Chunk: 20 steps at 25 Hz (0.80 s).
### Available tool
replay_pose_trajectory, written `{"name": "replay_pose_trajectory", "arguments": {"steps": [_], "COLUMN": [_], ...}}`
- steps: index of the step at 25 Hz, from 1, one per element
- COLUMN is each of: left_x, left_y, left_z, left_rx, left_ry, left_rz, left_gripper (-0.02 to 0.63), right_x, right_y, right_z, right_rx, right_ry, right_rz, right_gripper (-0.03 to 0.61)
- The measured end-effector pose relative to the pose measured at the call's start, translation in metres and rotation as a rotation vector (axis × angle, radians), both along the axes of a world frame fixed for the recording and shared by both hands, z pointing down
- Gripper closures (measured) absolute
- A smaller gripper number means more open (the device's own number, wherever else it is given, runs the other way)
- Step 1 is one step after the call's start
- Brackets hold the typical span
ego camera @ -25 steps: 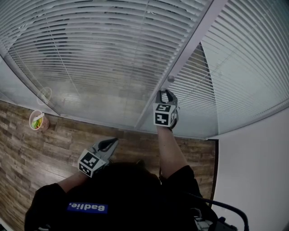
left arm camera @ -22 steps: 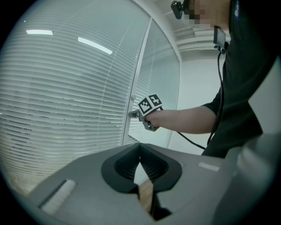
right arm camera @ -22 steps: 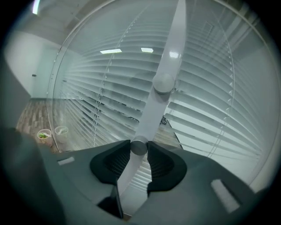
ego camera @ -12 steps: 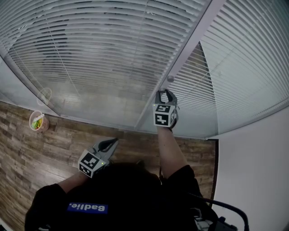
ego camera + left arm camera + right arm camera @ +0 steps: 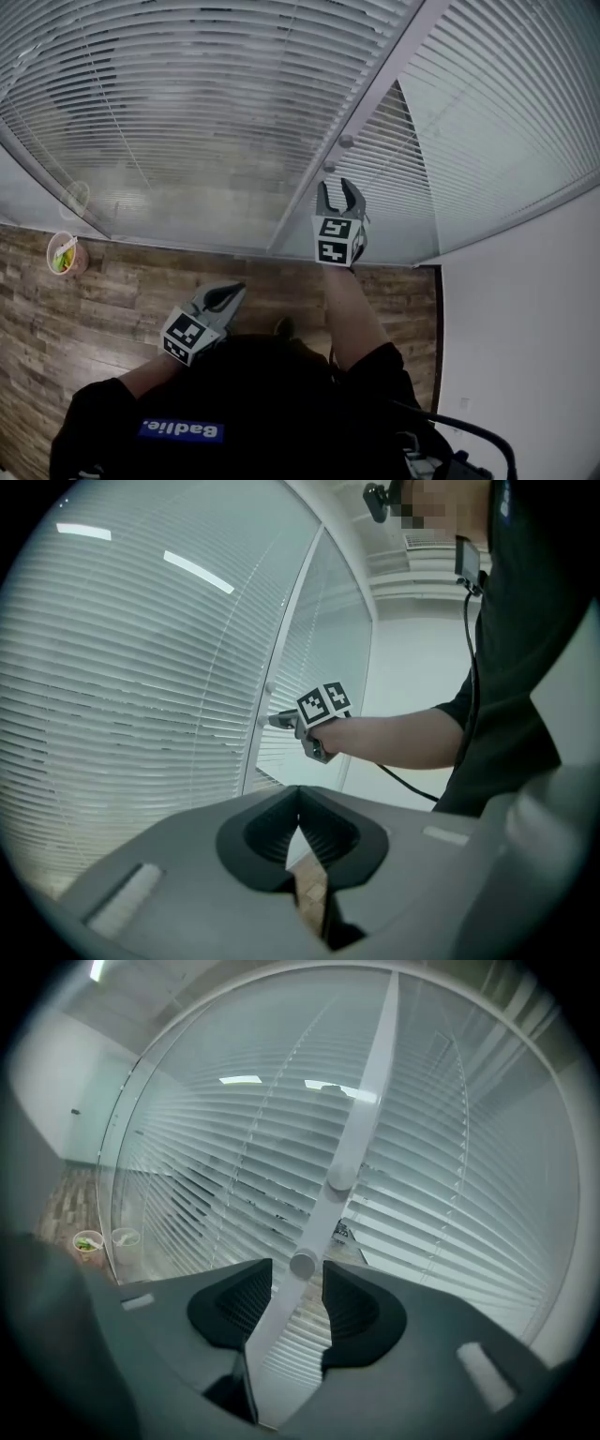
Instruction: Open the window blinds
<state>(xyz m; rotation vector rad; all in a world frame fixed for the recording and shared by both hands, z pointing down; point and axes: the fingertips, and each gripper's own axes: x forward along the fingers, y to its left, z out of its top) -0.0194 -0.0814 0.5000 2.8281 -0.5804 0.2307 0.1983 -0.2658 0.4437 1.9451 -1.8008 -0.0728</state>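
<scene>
- The window blinds (image 5: 216,103) fill the top of my head view: white horizontal slats in two panels, strung on thin vertical cords. They hang straight ahead of both grippers. The left panel's slats are tilted enough to let dim grey shapes show through the gaps.
- A white post (image 5: 370,94) divides the panels and runs down to a wood-pattern floor (image 5: 94,319). A plain white wall (image 5: 525,328) closes the right side.
- My right gripper (image 5: 336,190) is held up at the post. Its jaws have just been opening and now stand apart, pressing on nothing. The lower knob (image 5: 302,1264), a small round one on the post, sits just ahead between the tips. An upper knob (image 5: 339,1177) is higher on the same post.
- My left gripper (image 5: 232,291) hangs low near the body, well away from the blinds, its jaws drawn together on nothing.
- Each gripper carries a cube of black-and-white square markers.
- A blue patch (image 5: 180,430) with white lettering sits on the person's dark top.
- A small cup (image 5: 61,255) with something green in it stands on the floor at far left.
</scene>
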Motion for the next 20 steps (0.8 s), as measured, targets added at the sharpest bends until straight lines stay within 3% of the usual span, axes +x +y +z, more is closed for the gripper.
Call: {"name": "replay_pose_trajectory", "arguments": {"steps": [8,12,20], "left_x": [0.009,0.006,0.044], "left_y": [0.025,0.034,0.077], "left_z": [-0.014,-0.014,-0.008], "left_rx": [0.012,0.049,0.093], "left_ry": [0.038,0.032,-0.011], "left_rz": [0.067,0.03,-0.028], "left_gripper": [0.614,0.614,0.614], "right_x": [-0.009,-0.016,-0.014], "right_y": [0.039,0.059,0.107], "right_z": [-0.027,-0.022,-0.003], "right_rx": [0.018,0.044,0.082], "right_ry": [0.03,-0.058,-0.073], "right_rz": [0.002,-0.021,-0.127], "right_gripper": [0.411,0.414,0.423]}}
